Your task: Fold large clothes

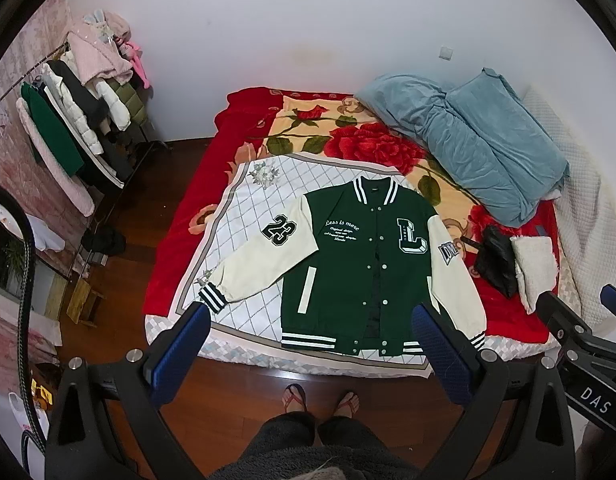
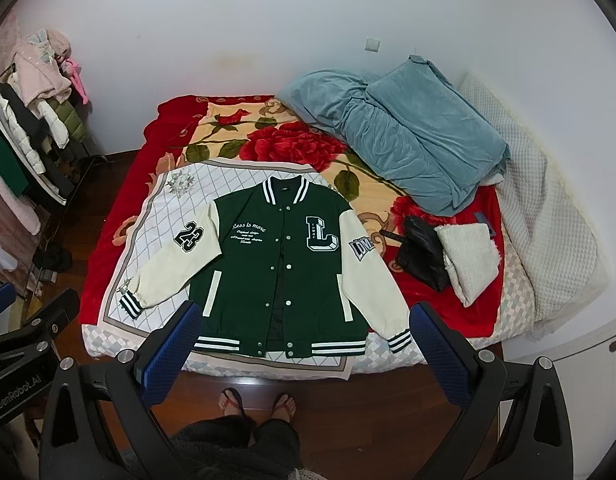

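A green varsity jacket with cream sleeves lies flat, front up and buttoned, on a white diamond-patterned cloth at the near edge of the bed. Its left sleeve, marked 23, spreads outward; the other sleeve runs down along the body. My left gripper hangs open high above the hem, blue pads wide apart, holding nothing. My right gripper is likewise open and empty above the hem. Each gripper's body shows at the edge of the other's view.
A red rose blanket covers the bed. A blue quilt is heaped at back right, with a black bag and folded white towel beside the jacket. A clothes rack stands left. A person's feet in sandals stand on wooden floor.
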`<move>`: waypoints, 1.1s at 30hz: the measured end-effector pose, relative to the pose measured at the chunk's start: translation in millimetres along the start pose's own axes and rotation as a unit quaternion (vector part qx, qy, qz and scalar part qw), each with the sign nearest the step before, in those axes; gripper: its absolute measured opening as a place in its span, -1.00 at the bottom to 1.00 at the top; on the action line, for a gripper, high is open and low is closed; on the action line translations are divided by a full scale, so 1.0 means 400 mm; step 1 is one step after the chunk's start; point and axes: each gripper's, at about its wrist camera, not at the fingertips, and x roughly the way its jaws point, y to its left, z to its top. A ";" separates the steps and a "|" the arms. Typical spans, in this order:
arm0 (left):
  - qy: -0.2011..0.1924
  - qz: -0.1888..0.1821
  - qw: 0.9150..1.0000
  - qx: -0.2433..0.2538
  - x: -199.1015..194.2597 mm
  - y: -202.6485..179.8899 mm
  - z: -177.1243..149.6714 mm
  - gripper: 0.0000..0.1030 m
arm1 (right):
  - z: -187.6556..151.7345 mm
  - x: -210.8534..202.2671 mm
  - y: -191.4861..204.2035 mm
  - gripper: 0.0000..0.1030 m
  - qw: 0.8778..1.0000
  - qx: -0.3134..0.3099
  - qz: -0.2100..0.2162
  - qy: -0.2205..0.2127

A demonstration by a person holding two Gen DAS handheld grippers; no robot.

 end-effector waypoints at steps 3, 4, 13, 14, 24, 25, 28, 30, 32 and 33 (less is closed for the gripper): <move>0.000 0.000 1.000 -0.001 -0.003 -0.001 0.003 1.00 | 0.001 -0.002 0.001 1.00 1.000 0.000 0.000 -0.001; 0.001 -0.001 1.000 -0.001 -0.004 -0.001 0.007 1.00 | 0.001 -0.001 0.002 1.00 1.000 0.000 0.000 -0.001; -0.003 0.000 1.000 0.000 -0.011 -0.002 0.009 1.00 | -0.005 -0.002 0.005 1.00 1.000 -0.001 -0.001 -0.002; -0.003 0.000 1.000 0.000 -0.011 -0.002 0.011 1.00 | -0.005 -0.002 0.005 1.00 1.000 -0.001 -0.001 -0.002; -0.005 -0.004 1.000 0.001 -0.052 -0.011 0.056 1.00 | -0.002 -0.010 0.005 1.00 1.000 0.001 -0.002 -0.004; -0.006 -0.003 1.000 0.002 -0.053 -0.012 0.057 1.00 | 0.000 -0.012 0.006 1.00 1.000 0.001 -0.002 -0.003; -0.006 -0.004 1.000 0.002 -0.048 -0.015 0.056 1.00 | -0.001 -0.012 0.005 1.00 1.000 0.001 -0.003 -0.004; -0.006 -0.004 1.000 0.002 -0.044 -0.015 0.050 1.00 | -0.001 -0.014 0.006 1.00 1.000 0.000 -0.003 -0.005; -0.007 -0.004 1.000 0.001 -0.044 -0.016 0.047 1.00 | 0.016 -0.019 -0.006 1.00 1.000 0.000 -0.002 -0.005; -0.007 -0.004 1.000 0.002 -0.044 -0.016 0.046 1.00 | 0.018 -0.020 -0.006 1.00 1.000 0.000 -0.002 -0.005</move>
